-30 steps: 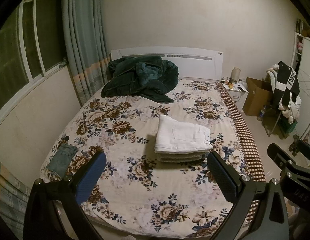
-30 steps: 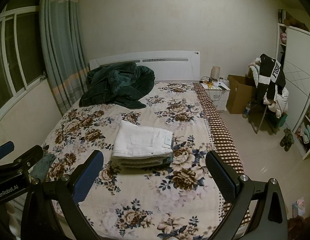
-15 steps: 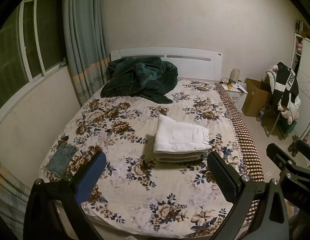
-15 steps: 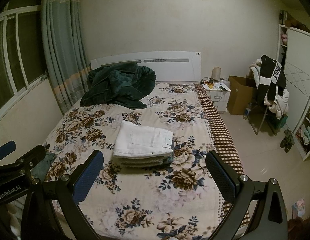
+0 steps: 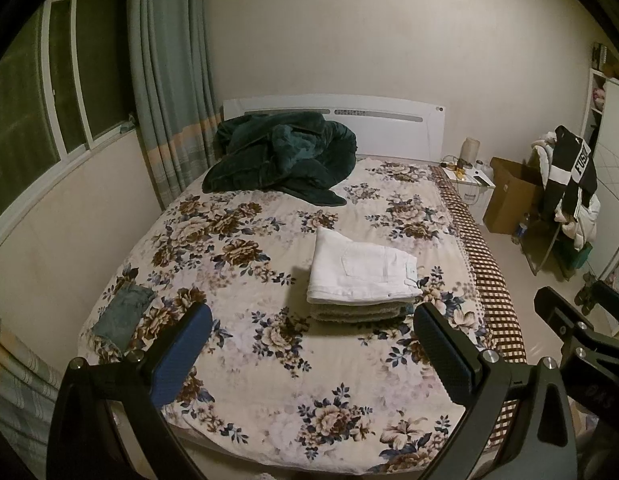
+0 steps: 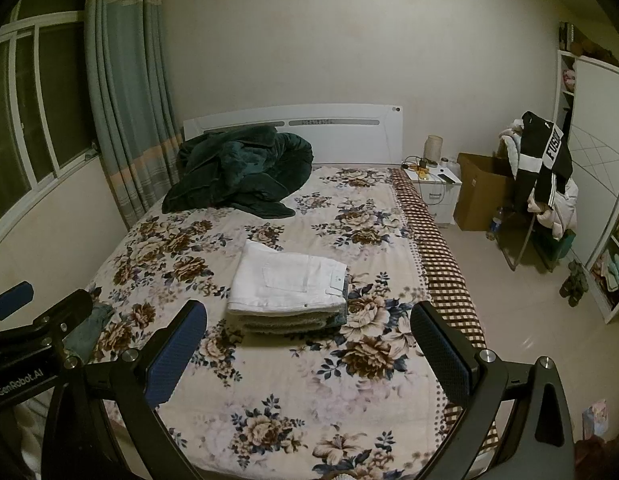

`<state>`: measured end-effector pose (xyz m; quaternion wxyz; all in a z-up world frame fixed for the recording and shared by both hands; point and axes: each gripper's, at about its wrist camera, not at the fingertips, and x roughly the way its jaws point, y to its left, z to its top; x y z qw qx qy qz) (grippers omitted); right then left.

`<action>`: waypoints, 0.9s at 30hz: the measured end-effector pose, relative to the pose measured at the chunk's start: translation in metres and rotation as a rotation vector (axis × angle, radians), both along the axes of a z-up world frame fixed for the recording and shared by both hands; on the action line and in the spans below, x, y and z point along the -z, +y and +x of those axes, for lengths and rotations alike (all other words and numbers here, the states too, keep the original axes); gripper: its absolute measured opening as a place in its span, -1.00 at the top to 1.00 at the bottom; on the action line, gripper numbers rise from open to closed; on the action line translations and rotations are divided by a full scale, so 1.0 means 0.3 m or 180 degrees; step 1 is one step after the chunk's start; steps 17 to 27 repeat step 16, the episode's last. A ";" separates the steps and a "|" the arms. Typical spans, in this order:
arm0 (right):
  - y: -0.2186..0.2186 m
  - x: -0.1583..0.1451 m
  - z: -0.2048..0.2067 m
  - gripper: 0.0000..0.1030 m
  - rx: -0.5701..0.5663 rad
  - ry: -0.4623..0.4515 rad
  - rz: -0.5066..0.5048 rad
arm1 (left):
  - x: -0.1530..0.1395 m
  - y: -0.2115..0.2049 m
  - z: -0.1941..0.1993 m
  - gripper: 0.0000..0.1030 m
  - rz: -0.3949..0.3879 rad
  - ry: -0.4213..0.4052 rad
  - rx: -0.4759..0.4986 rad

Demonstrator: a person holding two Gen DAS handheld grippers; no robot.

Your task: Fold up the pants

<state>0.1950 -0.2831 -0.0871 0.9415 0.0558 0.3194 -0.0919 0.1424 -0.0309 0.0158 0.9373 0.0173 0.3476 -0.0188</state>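
I held both grippers wide open and empty, above the near end of the flowery bedspread [image 5: 237, 364]. The folded white cotton pants [image 5: 361, 276] sat on top of a small pile of folded clothes in the middle of the frame, past my left gripper [image 5: 311, 354] and a bit to its right. From my right gripper [image 6: 309, 350] they lay ahead and a bit left. Their long side ran left to right. A small blue denim piece [image 5: 123, 314] lay at the lower left, nearer my left gripper.

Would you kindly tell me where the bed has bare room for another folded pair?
Bare sheet lies between the folded stack and the open grippers, and left of it toward the denim piece. The head end is crowded by the green blanket.
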 end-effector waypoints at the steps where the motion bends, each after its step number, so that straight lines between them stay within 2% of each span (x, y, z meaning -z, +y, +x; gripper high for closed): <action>1: 0.001 0.001 0.001 -1.00 0.0000 -0.0003 -0.0001 | 0.002 0.002 -0.004 -1.00 0.0000 -0.0006 -0.0007; 27: 0.008 0.005 -0.003 -1.00 -0.0009 0.0004 -0.0002 | 0.016 0.007 -0.038 -1.00 -0.0021 -0.0038 -0.0120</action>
